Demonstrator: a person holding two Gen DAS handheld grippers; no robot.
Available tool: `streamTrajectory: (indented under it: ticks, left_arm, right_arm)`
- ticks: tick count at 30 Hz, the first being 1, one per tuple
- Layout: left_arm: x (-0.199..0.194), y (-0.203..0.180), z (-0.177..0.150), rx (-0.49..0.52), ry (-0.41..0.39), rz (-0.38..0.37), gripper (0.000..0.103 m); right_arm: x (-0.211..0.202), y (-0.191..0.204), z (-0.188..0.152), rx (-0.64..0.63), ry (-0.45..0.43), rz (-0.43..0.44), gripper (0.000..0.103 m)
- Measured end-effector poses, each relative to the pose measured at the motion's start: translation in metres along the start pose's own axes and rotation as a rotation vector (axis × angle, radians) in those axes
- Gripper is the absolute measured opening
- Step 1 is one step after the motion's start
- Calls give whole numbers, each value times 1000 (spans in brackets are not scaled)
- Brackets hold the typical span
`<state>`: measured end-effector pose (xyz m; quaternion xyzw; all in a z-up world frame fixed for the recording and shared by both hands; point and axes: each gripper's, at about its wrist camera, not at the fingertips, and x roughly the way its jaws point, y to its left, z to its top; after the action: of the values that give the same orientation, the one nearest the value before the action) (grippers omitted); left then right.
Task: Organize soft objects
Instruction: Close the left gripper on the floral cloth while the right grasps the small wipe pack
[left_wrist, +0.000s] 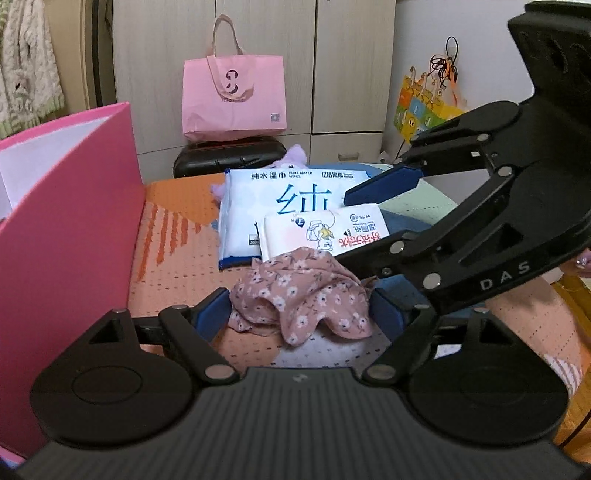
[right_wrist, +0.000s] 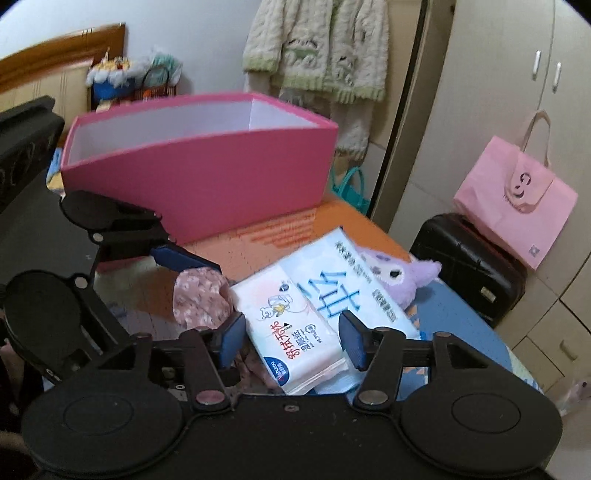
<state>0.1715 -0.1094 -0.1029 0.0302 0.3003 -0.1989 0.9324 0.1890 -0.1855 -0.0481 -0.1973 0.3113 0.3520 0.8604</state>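
Note:
A crumpled pink floral cloth lies on the bed between the open blue pads of my left gripper; the pads stand beside it, apart. Behind it lie a small white wipes pack and a large blue-and-white wipes pack. My right gripper is open, its pads on either side of the small wipes pack, not pressing it. The large pack, a purple plush toy and the cloth show in the right wrist view. The pink box stands open behind.
The pink box wall rises close at my left. The orange patterned bed cover lies beneath. A black suitcase with a pink paper bag stands off the bed's far side. The right gripper reaches over the packs.

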Motion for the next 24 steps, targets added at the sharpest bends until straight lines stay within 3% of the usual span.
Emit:
streamTrajectory:
  ticks: [6,8,10,16,24]
  left_arm:
    - [2,-3,0,19,10,11,56]
    - [2,-3,0,20,15,11,37]
    - [-1,-2,0,29,28,-6,23]
    - [-2,7,-1,-25,30,-28,17]
    - [-10,14,-1,-78,10,-49,14]
  right_arm:
    - [7,-1,-2,25,-10,-3,62]
    - [8,2,-4,47,-9,-16,54]
    - [7,2,-6,155,-5,-40,54]
    - [-9,14,-20,338,-67,-155,51]
    - [-30,6,-59,588,-134,-195,49]
